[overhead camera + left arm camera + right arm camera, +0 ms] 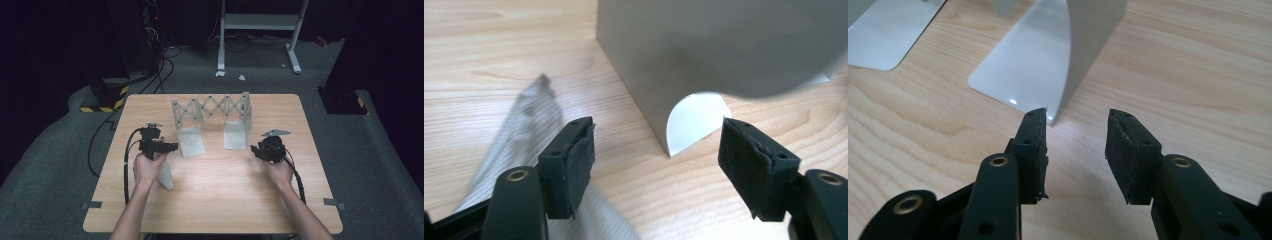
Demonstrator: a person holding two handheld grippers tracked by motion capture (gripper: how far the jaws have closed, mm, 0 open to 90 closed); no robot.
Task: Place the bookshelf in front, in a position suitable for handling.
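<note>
A grey expanding rack (212,107) with a scissor lattice stands at the back of the wooden table (225,200), with a flat metal foot plate at its left end (191,141) and another at its right end (235,135). My left gripper (172,147) hovers open just left of the left plate; in the left gripper view its jaws (656,155) stand wide apart before the plate's upright wall (724,45), with nothing between them. A grey cloth (529,125) lies under the left jaw. My right gripper (1075,150) is open, its tips near the edge of the right plate (1028,65).
The grey cloth (165,175) lies on the table beside the left hand. Black cables trail from both grippers. Beyond the table are a white stand (260,30), dark equipment and grey floor.
</note>
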